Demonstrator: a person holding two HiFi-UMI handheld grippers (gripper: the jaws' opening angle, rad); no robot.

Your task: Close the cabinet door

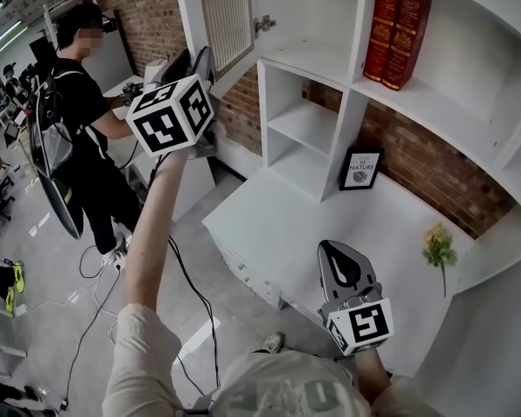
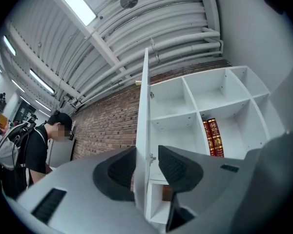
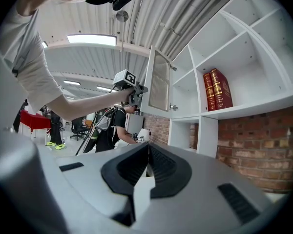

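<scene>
Upper left of the head view, the left gripper [image 1: 204, 59] has its fingers apart, astride the open cabinet door's [image 1: 227, 11] free edge, likely to swing it shut. The right gripper [image 1: 340, 261], fingers closed and empty, idles above the desk [image 1: 269, 215].

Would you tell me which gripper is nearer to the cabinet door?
Left. The left gripper straddles the cabinet door at its edge; the right gripper sits low over the desk, well away.

Bright, even light fr ceiling strips [image 2: 75, 4]; fisheye bend + dark corners in gripper views; head view sharp.
</scene>
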